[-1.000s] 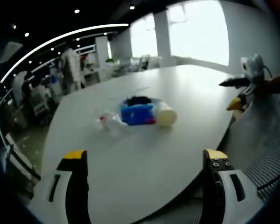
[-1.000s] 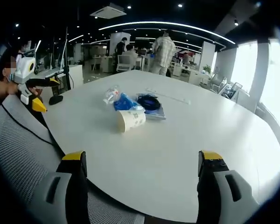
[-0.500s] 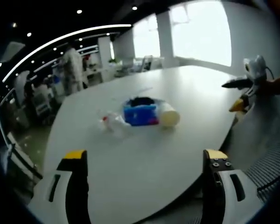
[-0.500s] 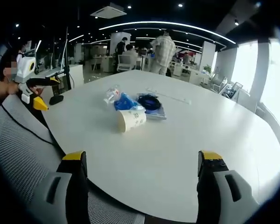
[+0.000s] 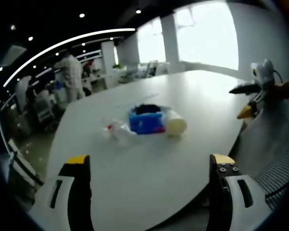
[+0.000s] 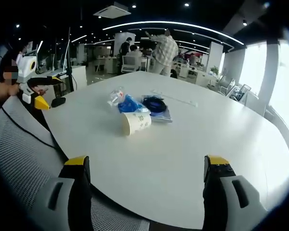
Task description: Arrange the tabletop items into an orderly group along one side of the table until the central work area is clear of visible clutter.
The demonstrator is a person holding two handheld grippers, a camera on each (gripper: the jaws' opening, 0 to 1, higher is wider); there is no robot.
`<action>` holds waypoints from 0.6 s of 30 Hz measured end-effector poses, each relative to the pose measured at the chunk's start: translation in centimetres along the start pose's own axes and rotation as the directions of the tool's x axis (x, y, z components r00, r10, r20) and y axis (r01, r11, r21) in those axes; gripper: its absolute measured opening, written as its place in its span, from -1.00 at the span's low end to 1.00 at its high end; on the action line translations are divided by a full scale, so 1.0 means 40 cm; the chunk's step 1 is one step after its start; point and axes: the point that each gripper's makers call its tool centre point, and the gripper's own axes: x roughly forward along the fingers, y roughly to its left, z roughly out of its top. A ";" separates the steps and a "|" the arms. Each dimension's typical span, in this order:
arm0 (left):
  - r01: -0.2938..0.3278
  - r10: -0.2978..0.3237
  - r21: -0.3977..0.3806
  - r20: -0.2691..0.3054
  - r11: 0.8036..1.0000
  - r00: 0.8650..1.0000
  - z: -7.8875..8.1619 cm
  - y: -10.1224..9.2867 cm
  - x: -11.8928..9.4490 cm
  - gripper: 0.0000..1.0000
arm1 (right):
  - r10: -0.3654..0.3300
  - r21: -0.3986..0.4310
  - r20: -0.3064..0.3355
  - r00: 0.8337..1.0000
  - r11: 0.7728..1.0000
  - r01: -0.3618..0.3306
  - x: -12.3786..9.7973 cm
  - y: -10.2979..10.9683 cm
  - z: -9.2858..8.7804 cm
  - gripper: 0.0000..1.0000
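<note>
The left gripper (image 5: pixel 147 166) is held above the near edge of the table (image 5: pixel 192 96), its jaws wide apart and holding nothing; the right gripper (image 6: pixel 147 166) hovers the same way at its own edge, also spread and empty. In the right gripper view, going from left to right, I see first a mesh chair back (image 6: pixel 24 149), then the clutter near the middle of the white table: a crumpled clear plastic wrapper (image 6: pixel 114 96), a blue packet (image 6: pixel 128 104) touching it, a paper cup (image 6: pixel 136 123) lying on its side just in front, and a dark coiled cable (image 6: pixel 154 104) resting on a flat blue thing. All of them look light. The cup is soft and easy to crush, so I think it is best taken gently across the body near the rim. The wrapper and packet are thin and slippery; a pinch on a fold seems safer. The cable is floppy and may uncoil when lifted.
</note>
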 end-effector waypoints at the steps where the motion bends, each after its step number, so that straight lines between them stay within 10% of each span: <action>1: 0.000 0.000 -0.004 0.001 1.000 1.000 0.001 0.001 -0.001 0.99 | 0.000 -0.001 0.001 1.000 1.000 0.000 0.000 0.000 0.000 0.97; 18: 0.027 -0.027 0.016 0.016 1.000 0.999 0.052 0.018 0.026 0.99 | -0.010 0.010 0.003 1.000 1.000 0.010 0.000 -0.007 0.000 0.96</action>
